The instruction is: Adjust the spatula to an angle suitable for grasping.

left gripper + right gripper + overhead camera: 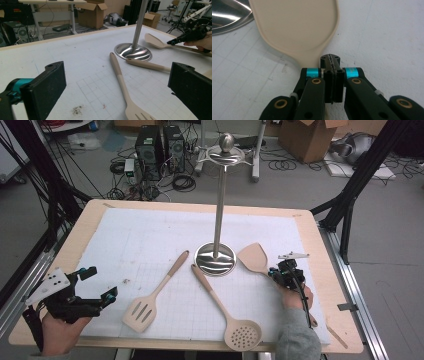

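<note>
White desk (150,230) mat: right claw (331,62) pinches shut on the solid spatula's (299,27) neck, left claw (97,285) wide open; lift level, gripping firmly, clear of the stand (216,257).

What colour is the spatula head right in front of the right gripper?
Plain pale beige, no slots or holes; the spatula head shows best in the right gripper view.

Between my left gripper (97,282) and the stand (215,258) lie two spatulas (152,295) and bare mat (140,235); the far half is open around the pole.
</note>
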`<control>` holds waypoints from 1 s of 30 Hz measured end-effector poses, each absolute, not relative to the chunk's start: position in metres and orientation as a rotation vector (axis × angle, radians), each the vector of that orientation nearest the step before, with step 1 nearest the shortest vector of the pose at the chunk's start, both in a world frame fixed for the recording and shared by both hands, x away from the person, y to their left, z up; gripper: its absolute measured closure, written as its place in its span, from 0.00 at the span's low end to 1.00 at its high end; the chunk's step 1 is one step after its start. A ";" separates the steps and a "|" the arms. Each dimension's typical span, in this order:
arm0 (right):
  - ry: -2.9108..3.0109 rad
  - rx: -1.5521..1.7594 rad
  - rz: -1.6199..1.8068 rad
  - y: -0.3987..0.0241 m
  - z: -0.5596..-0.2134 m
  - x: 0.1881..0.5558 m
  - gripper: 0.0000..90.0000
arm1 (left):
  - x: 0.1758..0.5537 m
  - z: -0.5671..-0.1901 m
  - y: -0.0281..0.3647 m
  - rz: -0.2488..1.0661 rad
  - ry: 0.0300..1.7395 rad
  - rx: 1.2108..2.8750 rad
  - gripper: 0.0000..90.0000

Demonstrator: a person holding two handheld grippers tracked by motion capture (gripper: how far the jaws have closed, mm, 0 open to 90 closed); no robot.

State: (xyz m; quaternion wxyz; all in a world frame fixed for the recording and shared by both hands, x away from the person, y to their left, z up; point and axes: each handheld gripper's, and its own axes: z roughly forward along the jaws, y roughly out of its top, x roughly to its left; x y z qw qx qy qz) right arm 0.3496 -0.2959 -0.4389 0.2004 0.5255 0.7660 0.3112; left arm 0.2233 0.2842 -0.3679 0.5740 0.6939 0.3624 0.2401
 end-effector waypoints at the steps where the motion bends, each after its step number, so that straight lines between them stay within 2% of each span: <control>1: 2.143 1.468 0.875 -0.297 -0.439 0.349 1.00 | 0.223 -0.368 0.284 0.563 0.849 1.626 0.02; 30: 2.307 1.295 0.985 -0.292 -0.439 0.319 1.00 | 0.221 -0.362 0.281 0.572 0.825 1.624 0.02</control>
